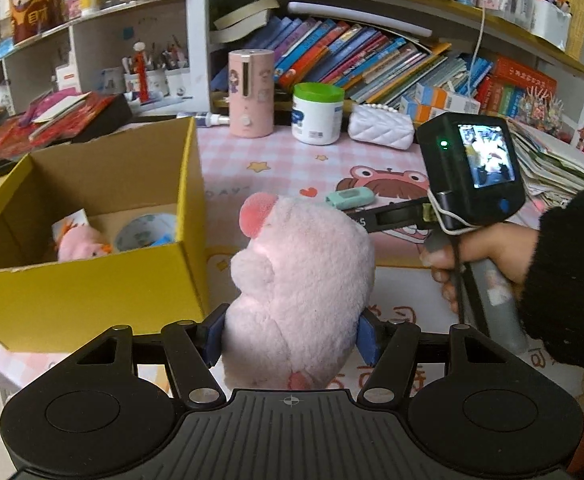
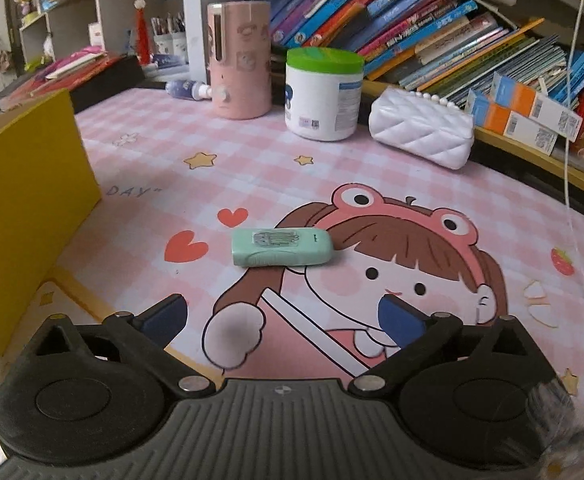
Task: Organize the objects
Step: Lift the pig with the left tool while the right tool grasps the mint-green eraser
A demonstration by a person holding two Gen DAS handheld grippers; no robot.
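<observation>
Leaning books behind white quilted purse

**Desk layout: box left, row of items at back**

Cardboard box sits at the desk's left edge; inside it a small plush left of a tape roll. Plush pig is between the left gripper pads, just right of the box. Small case lies mid-mat, ahead of the right gripper. Back row, left to right: bottle lying down, cylinder dispenser, jar, quilted pouch. Books stand behind them on the shelf.
</observation>
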